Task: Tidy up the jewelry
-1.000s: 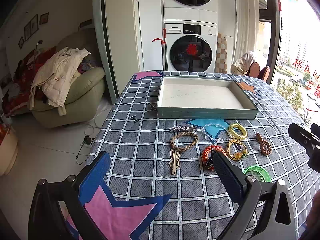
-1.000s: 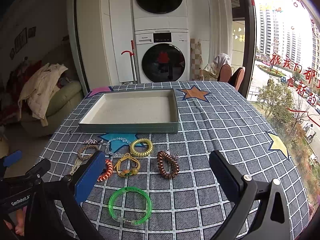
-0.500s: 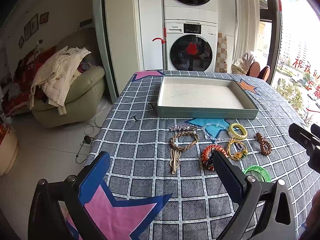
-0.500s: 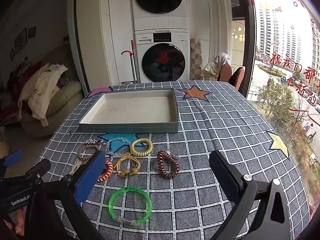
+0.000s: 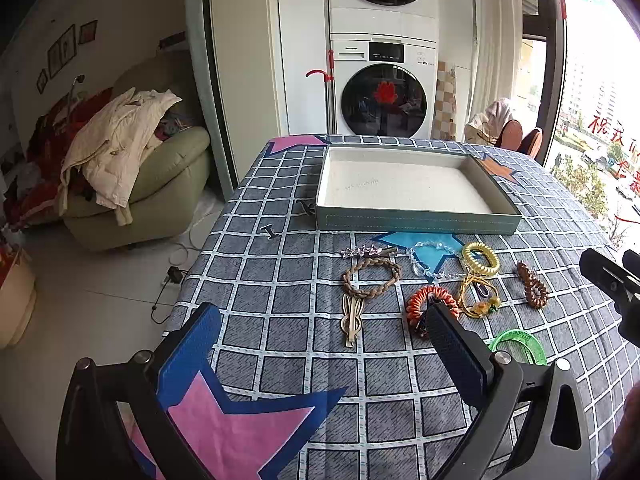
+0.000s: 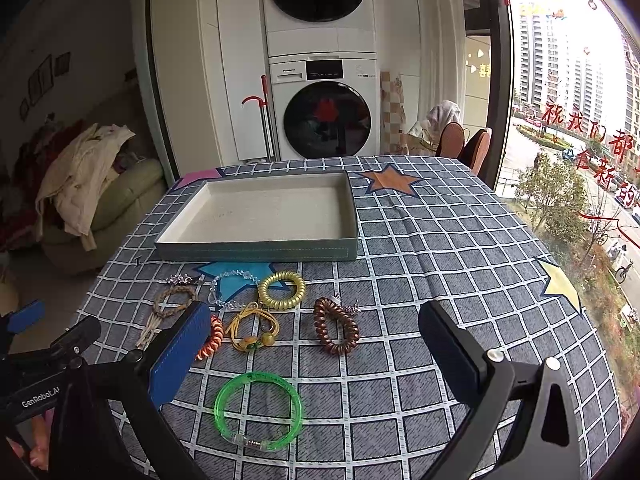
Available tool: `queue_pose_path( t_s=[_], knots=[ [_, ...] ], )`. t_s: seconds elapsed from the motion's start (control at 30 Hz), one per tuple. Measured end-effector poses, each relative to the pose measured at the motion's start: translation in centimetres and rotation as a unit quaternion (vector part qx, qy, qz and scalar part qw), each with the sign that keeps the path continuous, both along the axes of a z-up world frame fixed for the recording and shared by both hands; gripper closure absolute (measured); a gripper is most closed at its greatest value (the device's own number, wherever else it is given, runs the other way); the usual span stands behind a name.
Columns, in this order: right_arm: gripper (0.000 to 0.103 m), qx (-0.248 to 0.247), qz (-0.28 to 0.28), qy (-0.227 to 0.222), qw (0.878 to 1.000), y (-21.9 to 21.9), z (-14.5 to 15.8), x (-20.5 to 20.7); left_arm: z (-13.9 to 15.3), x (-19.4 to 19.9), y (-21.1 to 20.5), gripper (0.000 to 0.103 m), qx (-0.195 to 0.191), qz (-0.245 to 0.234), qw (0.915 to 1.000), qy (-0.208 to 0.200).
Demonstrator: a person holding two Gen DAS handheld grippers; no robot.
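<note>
Both tools, left [image 5: 324, 344] and right [image 6: 316, 344], gape wide, empty, above table [image 6: 440, 240]; jewelry just ahead, tray [image 6: 256, 250] beyond.

- The table [image 6: 460, 248] lies bare along its whole right side, from the near edge to the far right corner, beside the tray [image 6: 256, 250].
- The tray stands open-topped toward the far edge, nothing inside it.
- A cluster of jewelry crowds the strip in front of the tray: yellow coil [image 6: 281, 290], brown coil [image 6: 335, 330], braided band [image 5: 371, 278], orange coil [image 5: 430, 304].
- The green bangle [image 6: 258, 410] lies apart, nearer the near edge.
- The near left corner in the left wrist view carries nothing.
</note>
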State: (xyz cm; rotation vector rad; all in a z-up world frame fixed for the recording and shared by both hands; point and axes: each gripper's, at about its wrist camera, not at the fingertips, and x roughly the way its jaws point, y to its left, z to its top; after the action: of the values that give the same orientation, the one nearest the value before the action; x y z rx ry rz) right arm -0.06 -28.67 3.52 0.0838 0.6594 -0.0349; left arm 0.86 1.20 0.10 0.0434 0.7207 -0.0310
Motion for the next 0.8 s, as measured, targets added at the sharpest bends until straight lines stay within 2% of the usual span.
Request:
queue_pose_path(
  t_s=[0.43, 0.63, 0.8],
  knots=[
    [0.0, 0.001, -0.003, 0.014, 1.0, -0.8, -1.0, 0.5, -1.2, 1.1, 0.7, 0.0, 0.0, 0.007, 0.9997, 0.025],
    [0.0, 0.0, -0.004, 0.049, 0.999, -1.5, -2.5, 0.4, -3.0, 2.9, 1.6, 0.0, -0.015, -0.005, 0.9976, 0.068],
    [0.0, -0.006, 0.002, 0.096, 0.995, -1.5, -4.4, 0.4, -4.6, 4.4, 1.3, 0.0, -0.002, -0.013, 0.9959, 0.089]
  ],
)
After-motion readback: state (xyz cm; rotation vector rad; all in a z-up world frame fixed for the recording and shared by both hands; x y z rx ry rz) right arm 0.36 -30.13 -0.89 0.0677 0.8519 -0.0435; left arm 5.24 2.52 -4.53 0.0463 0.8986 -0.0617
